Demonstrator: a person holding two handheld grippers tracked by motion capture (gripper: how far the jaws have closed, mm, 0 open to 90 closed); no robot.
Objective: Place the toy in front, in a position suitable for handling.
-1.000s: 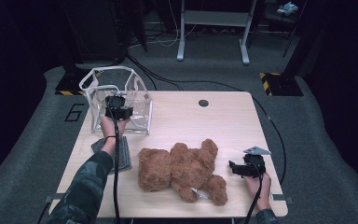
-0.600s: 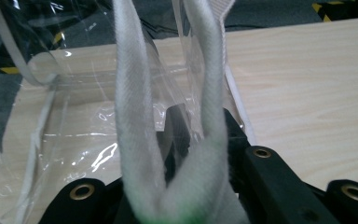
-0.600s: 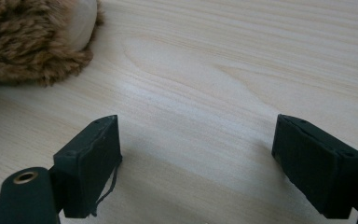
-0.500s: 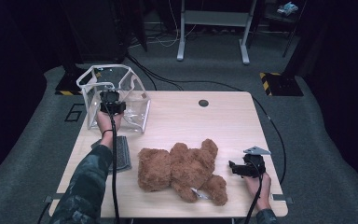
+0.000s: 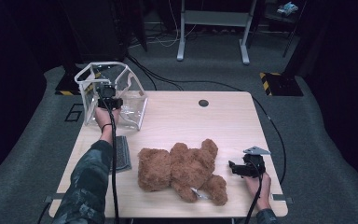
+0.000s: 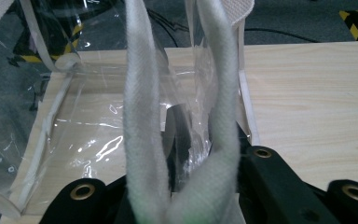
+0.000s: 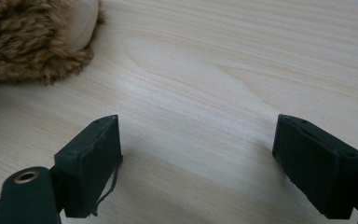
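Clear plastic bag (image 5: 114,95) w/ white webbing trim stands at far left corner of the wooden table (image 5: 182,121), mouth up and tipped a bit toward far-left; its long side runs roughly near-to-far along the left edge. Left gripper (image 5: 108,100) sits at the bag's near side, jaws close together, clamped on the bag's wall just beside the white strap handle (image 6: 144,116), which loops up in front of the camera in the left gripper view. Jaws have just been closing, w/ bag material between them. Wood shows thru the clear wall.

Other stuff: brown teddy bear (image 5: 182,170) lies flat in the near-middle of the table, long axis left-right, head end to the left, legs to the right, a white tag at its near side. Well apart from the bag, nothing between them but bare wood. Small dark grey pad (image 5: 121,154) lies just beside the left forearm, betw. bag and bear. Round cable hole (image 5: 203,102) in table at far middle.

Right gripper (image 5: 242,167) rests near the right edge, just right of the bear, jaws wide apart, holding nothing; right gripper view has bare wood between them, bear fur at upper left.
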